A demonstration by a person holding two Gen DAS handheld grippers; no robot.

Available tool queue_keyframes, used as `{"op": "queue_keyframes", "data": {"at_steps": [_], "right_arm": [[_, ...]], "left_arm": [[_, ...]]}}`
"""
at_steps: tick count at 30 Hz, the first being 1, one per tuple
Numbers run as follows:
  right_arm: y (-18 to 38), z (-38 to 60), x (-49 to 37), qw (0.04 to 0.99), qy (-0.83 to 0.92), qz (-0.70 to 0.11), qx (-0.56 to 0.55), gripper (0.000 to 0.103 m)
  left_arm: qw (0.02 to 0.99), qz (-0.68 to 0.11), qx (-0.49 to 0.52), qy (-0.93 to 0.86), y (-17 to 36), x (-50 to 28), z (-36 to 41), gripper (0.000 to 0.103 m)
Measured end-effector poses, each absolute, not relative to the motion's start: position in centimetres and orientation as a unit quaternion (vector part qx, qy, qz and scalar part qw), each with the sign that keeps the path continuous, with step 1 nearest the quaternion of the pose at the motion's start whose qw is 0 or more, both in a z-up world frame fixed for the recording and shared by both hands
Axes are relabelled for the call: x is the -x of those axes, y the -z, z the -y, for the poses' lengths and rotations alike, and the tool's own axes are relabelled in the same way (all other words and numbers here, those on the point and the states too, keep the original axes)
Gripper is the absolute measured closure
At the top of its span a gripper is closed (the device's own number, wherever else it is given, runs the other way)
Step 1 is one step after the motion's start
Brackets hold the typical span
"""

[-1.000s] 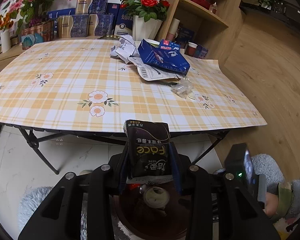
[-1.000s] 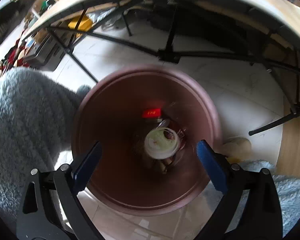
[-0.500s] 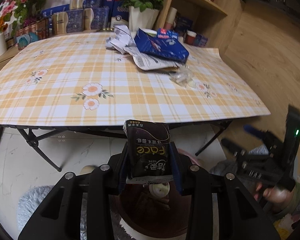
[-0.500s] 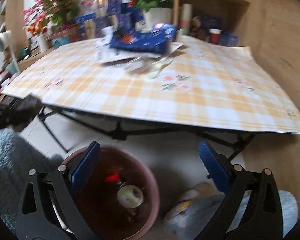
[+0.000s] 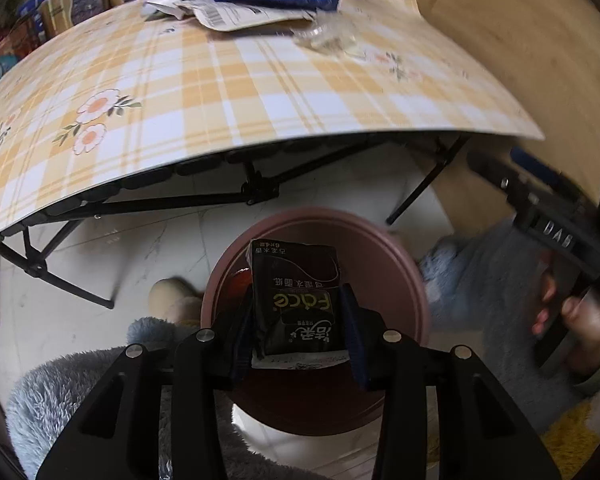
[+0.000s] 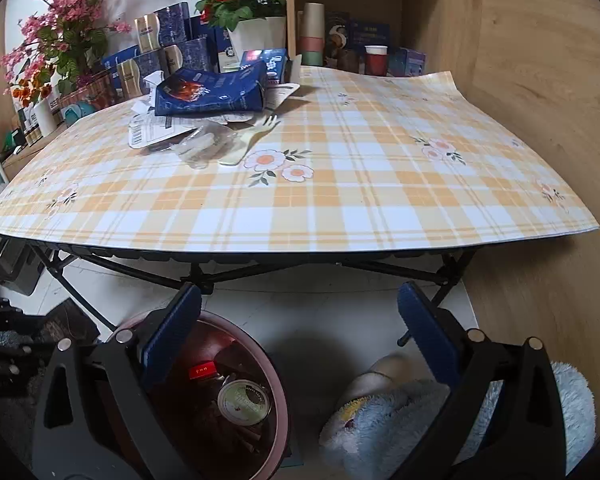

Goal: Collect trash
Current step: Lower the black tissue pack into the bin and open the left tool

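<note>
My left gripper (image 5: 296, 320) points down over the brown round bin (image 5: 380, 248) with a black tissue pack (image 5: 296, 280) between its pads; the jaws are opening and the pads still touch the pack. The right gripper (image 6: 298, 300) stands wide open and empty, level with the table's front edge, with the bin (image 6: 278, 384) below its left finger. More trash lies at the back of the table: a blue bag (image 6: 212, 92), a printed paper label (image 6: 152, 130), a clear wrapper (image 6: 204, 146) and a pale plastic fork (image 6: 248, 140). Several pieces of trash lie in the bin.
The folding table (image 6: 340, 200) has a yellow plaid cloth and black cross legs (image 6: 196, 276). Flower pots, boxes and a wooden shelf (image 6: 364, 20) line its far side. Fluffy slippers (image 6: 400, 412) stand beside the bin. A hand (image 5: 580, 320) is at the right in the left wrist view.
My left gripper has dropped and tipped downward, so the pack now hangs over the bin's mouth. The right gripper has lifted from looking into the bin to facing the table.
</note>
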State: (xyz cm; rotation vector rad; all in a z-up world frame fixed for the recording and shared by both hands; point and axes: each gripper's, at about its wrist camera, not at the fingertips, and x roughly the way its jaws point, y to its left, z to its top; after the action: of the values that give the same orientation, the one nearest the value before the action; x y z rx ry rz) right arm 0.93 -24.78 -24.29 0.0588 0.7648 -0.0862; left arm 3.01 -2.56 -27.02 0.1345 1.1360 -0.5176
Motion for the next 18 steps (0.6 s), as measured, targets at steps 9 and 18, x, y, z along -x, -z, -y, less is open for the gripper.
{"op": "queue_keyframes", "data": {"at_steps": [9,18], "right_arm": [[24.6,24.7,-1.0,0.924,0.042,-0.378,-0.029,0.006],[24.5,24.8,-0.9,0.925,0.044,-0.375,-0.032,0.006]], "left_arm": [[0.803,-0.533,-0.092,0.248,27.5,-2.3,3.7,0.055],[0.820,-0.510,-0.066,0.250,26.3,-2.5,3.0,0.036]]}}
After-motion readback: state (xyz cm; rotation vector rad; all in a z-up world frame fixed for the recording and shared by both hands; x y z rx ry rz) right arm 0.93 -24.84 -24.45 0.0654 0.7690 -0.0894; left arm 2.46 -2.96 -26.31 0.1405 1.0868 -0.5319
